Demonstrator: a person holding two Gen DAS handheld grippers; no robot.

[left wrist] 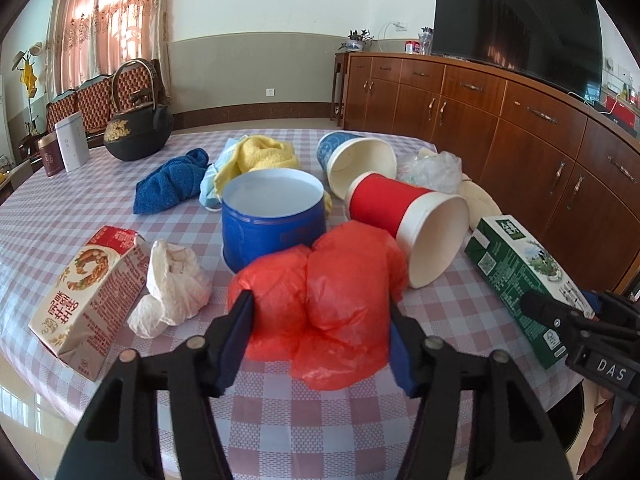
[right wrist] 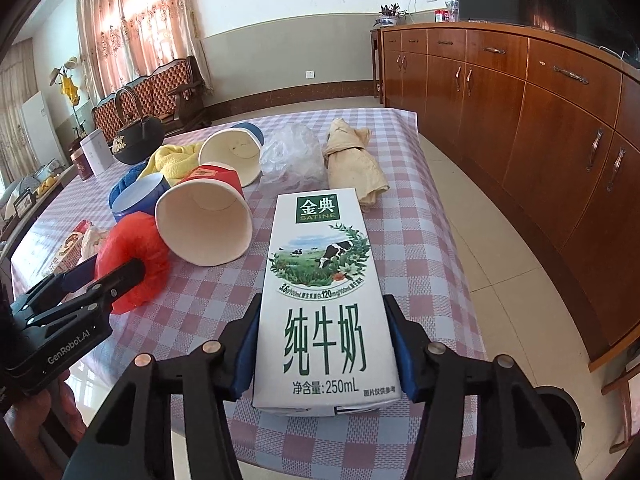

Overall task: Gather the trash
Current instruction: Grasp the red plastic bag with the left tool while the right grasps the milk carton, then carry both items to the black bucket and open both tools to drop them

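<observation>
Here the left gripper (left wrist: 320, 336) fingers (left wrist: 236, 336), half open, press the crumpled red bag (left wrist: 320, 300). The right gripper (right wrist: 324, 340) fingers (right wrist: 246, 344) clamp the milk carton (right wrist: 324, 280). It lies flat on the counter (right wrist: 400, 208), long axis running away from the camera.

Plastic bag (left wrist: 320, 312) on table (left wrist: 280, 420), tub (left wrist: 274, 216) behind it, milk carton (left wrist: 524, 280) right, snack box (left wrist: 86, 300) left

Television (left wrist: 520, 20) top beyond frame edge

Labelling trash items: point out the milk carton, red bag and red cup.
milk carton (right wrist: 324, 300), right wrist view, front face.
red bag (left wrist: 320, 304), left wrist view, middle.
red cup (left wrist: 384, 208), left wrist view, red side.
</observation>
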